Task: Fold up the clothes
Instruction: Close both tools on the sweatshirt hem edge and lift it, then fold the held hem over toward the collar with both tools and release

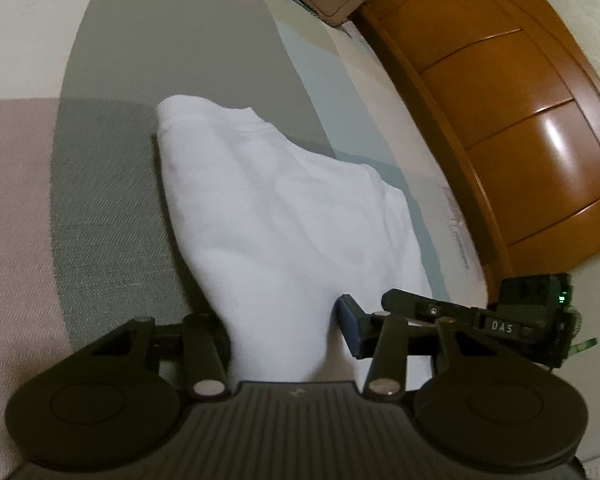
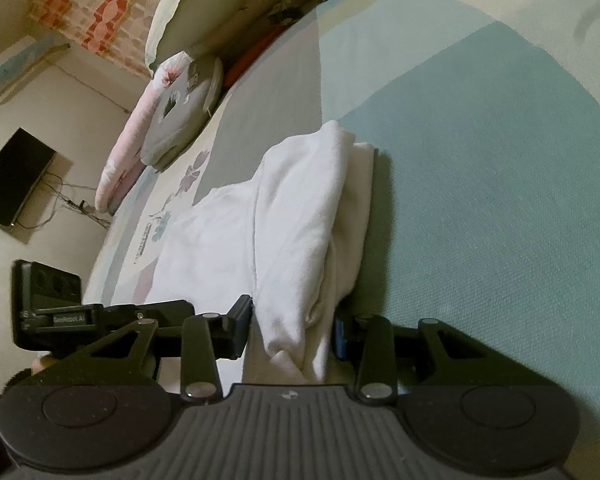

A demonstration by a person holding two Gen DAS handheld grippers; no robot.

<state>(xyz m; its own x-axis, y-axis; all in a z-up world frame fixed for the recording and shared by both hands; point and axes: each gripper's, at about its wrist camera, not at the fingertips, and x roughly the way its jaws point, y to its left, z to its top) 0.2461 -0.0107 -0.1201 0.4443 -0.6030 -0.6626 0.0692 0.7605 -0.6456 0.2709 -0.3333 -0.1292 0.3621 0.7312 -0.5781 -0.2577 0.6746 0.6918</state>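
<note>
1. White garment [image 1: 284, 208] lying part-folded on the bedspread [image 1: 112, 200].
2. Left gripper [image 1: 284, 332] and right gripper [image 2: 292, 332] both pinching its near edge.
3. Judgement: lifting evenly, keeping corners level, avoids skewing the fold.

I see a soft white knit garment [image 1: 284, 208], matt, lying on a coarse woven bedsheet [image 1: 112, 208]. My left gripper [image 1: 284, 328] and right gripper [image 2: 292, 328] look like matt black plastic. The wooden footboard [image 1: 520, 128] shines, glossy with varnish.

The garment [image 1: 284, 216] lies on the bed [image 1: 112, 208], pillows [image 2: 172, 120] behind.
</note>
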